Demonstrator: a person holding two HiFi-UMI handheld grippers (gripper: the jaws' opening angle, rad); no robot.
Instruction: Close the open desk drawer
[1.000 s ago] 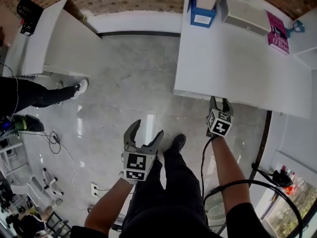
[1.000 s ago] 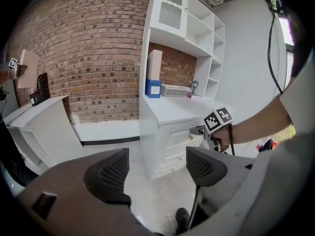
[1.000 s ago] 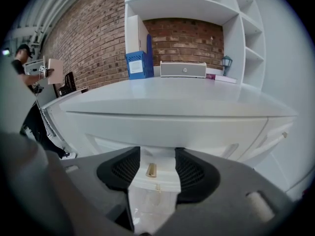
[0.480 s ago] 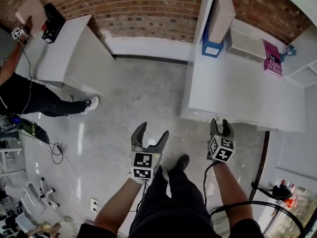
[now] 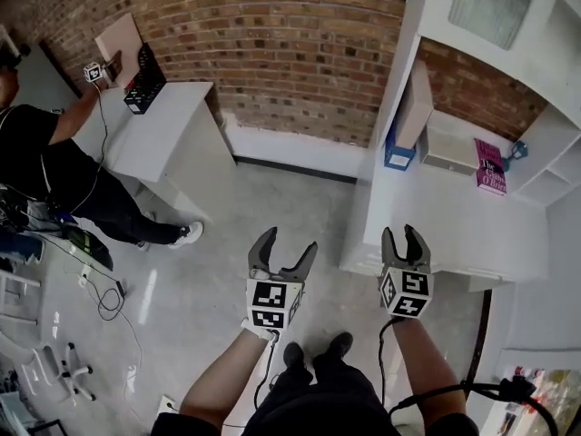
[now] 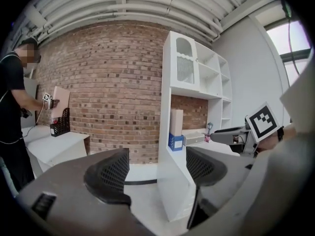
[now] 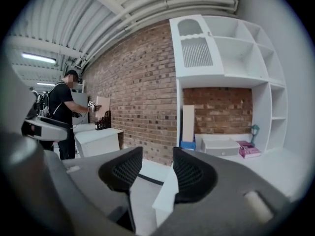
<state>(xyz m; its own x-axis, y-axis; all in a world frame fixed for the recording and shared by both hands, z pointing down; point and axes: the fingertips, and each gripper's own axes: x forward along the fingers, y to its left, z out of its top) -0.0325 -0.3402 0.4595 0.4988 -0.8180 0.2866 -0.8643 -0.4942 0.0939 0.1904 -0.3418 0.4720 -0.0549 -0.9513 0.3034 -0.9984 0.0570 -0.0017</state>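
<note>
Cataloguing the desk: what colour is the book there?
The book is pink; best in head view.

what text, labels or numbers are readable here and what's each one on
On the pink book: white cover print, too small to read.
On the blue box: white label, blurred, unreadable.
On the left hand-held gripper and the right hand-held gripper (jaws closing, nothing between them): square marker patterns, no words.
Nothing can be quoted.
</note>
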